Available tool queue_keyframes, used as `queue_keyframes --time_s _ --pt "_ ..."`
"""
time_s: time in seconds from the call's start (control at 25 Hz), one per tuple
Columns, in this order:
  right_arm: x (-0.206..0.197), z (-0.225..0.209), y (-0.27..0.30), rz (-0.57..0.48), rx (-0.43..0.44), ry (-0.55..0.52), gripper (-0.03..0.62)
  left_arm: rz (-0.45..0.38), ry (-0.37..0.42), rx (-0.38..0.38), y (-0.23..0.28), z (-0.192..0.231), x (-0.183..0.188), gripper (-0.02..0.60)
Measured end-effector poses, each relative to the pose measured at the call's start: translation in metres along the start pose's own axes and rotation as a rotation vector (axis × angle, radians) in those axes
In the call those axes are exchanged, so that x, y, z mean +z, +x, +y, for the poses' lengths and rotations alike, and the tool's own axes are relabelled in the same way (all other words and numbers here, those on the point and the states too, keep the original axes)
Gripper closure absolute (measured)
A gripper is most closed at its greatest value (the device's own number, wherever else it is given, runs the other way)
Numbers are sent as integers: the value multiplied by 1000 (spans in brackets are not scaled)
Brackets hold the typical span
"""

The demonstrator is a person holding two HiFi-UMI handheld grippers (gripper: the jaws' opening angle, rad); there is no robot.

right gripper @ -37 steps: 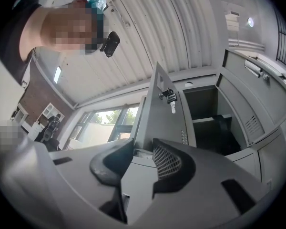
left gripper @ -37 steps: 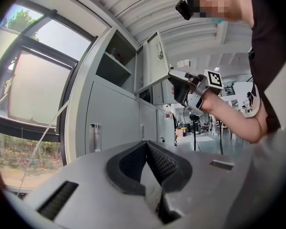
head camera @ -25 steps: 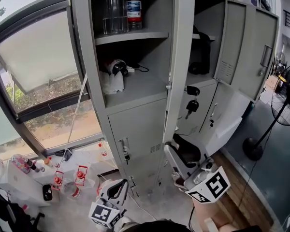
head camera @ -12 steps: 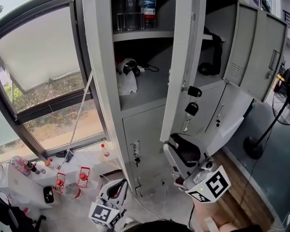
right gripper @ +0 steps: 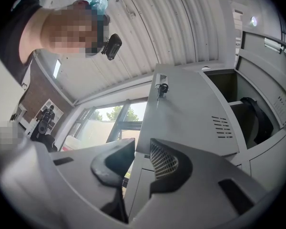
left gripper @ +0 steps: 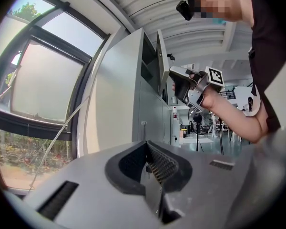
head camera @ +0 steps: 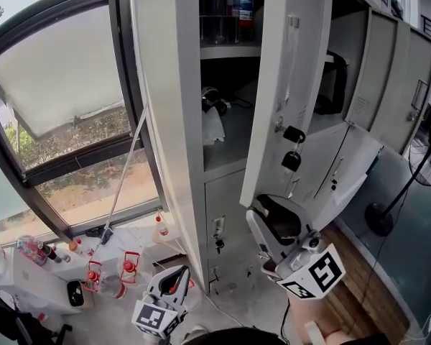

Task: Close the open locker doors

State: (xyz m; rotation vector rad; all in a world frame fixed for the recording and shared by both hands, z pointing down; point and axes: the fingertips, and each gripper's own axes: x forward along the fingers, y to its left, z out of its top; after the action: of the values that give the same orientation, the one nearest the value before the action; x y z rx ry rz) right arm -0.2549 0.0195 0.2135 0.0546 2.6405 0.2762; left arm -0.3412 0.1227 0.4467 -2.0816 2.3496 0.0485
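My R gripper (head camera: pixel 264 208), fingers apart, sits w/ its tips just under the bottom edge of the upper locker door (head camera: pixel 281 85), now swung nearer shut than 1 s ago, narrow gap left beyond the fingers; L gripper (head camera: pixel 174 279), fingers together on nothing, hangs low, well clear of the door.

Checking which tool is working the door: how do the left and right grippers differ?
The left gripper's jaws are together; the right gripper's are apart. The left gripper hangs low, left of the locker; the right gripper sits higher, at the bottom edge of the open door, which shows through its jaw gap. Both are grey and grip nothing.
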Motion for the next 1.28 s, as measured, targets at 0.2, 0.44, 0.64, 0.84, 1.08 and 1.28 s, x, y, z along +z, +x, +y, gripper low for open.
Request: queue_keyframes --time_s 0.2,0.44,0.64,0.84,1.08,1.28 --pt "-8 2 13 -7 -15 -6 497 -3 15 -11 -2 17 -4 572" --pt "-21 -1 37 0 -42 -17 505 8 -10 -11 -3 44 -3 572" --pt "-31 -4 53 8 -61 -18 505 4 -17 -7 -5 64 -5 572" --pt "-33 -5 55 10 -76 -17 507 3 -17 -2 -8 68 -8 574" --pt "-48 -9 87 32 -104 -20 508 4 -37 0 -9 99 -8 574" --pt "-53 -13 92 47 -130 -22 510 6 -36 -5 -10 107 -12 573"
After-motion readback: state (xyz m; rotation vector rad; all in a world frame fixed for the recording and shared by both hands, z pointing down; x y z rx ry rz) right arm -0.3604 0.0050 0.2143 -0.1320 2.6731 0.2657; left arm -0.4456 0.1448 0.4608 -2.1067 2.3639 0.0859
